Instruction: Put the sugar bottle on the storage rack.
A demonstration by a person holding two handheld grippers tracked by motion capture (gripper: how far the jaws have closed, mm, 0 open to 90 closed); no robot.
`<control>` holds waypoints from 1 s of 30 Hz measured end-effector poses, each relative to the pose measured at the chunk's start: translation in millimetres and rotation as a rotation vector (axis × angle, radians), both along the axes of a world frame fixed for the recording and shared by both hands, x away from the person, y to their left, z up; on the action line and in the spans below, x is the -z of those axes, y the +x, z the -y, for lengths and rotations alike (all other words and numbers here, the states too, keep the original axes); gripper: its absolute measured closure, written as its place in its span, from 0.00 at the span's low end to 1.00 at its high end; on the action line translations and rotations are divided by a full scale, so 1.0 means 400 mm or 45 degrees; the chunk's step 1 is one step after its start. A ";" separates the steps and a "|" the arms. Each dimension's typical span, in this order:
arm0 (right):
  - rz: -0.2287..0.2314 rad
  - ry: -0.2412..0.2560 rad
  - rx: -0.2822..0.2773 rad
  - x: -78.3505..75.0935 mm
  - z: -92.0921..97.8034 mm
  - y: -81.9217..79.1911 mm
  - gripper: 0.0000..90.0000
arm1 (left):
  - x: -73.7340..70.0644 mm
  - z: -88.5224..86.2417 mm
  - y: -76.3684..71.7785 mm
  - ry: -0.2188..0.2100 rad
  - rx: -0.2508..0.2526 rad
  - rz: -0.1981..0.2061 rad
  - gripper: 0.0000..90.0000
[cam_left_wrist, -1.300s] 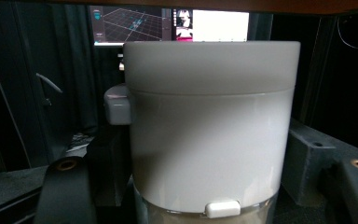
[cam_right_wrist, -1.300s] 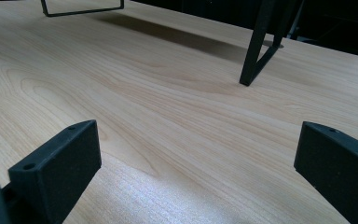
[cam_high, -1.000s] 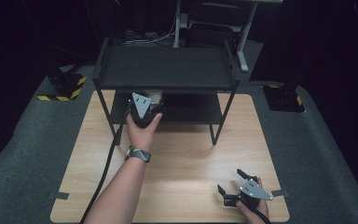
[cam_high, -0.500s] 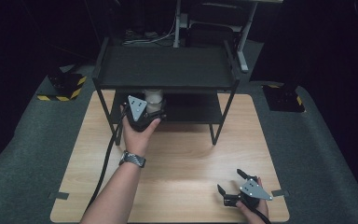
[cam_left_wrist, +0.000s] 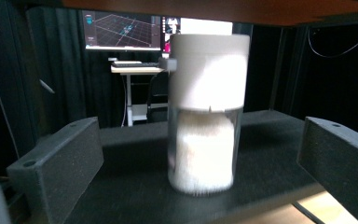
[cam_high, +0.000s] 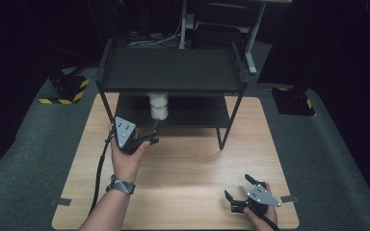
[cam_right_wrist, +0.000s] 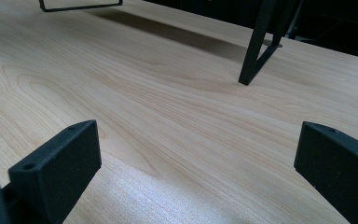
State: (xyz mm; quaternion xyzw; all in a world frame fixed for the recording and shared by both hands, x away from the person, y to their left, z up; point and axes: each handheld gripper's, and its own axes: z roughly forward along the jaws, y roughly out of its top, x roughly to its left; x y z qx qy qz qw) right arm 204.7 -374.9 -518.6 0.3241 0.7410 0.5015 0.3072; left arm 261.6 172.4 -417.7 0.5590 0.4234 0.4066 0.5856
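Overhead light falls on the wooden table (cam_high: pixel 183 168), leaving a pale glare patch near its middle, while the surrounding room is dim to black. In the left gripper view the white jar (cam_left_wrist: pixel 207 112) is softly blurred, its lid overexposed against a bright monitor (cam_left_wrist: pixel 121 30) behind.

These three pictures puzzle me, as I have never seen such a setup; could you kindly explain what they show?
A person sits at a wooden table and holds a hand-operated gripper in each hand. The high view looks down from above: the left gripper points at a black two-level shelf, and the right gripper rests low near the table's front edge. The other two pictures come from cameras riding on each gripper. The left gripper view shows its black fingers spread wide, apart from a white-lidded jar of white grains standing upright on the lower shelf. The right gripper view shows open fingers above bare wood. Nothing is held.
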 end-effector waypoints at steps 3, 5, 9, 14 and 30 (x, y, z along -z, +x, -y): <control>0.000 -0.003 0.002 0.000 -0.001 0.000 0.00 | 0.026 -0.019 -0.034 -0.001 0.018 0.016 0.01; -0.001 -0.003 0.003 -0.001 -0.002 0.000 0.00 | 0.037 -0.025 -0.047 0.002 0.027 0.018 0.01; -0.001 -0.004 0.005 -0.001 -0.002 -0.001 0.00 | 0.067 -0.039 -0.076 -0.005 0.055 0.015 0.01; 0.002 -0.007 0.007 -0.001 -0.003 -0.002 0.00 | 0.119 -0.057 -0.121 0.011 0.082 0.007 0.01; 0.007 -0.014 0.011 -0.001 -0.006 -0.004 0.00 | 0.251 -0.107 -0.229 0.040 0.128 -0.097 0.01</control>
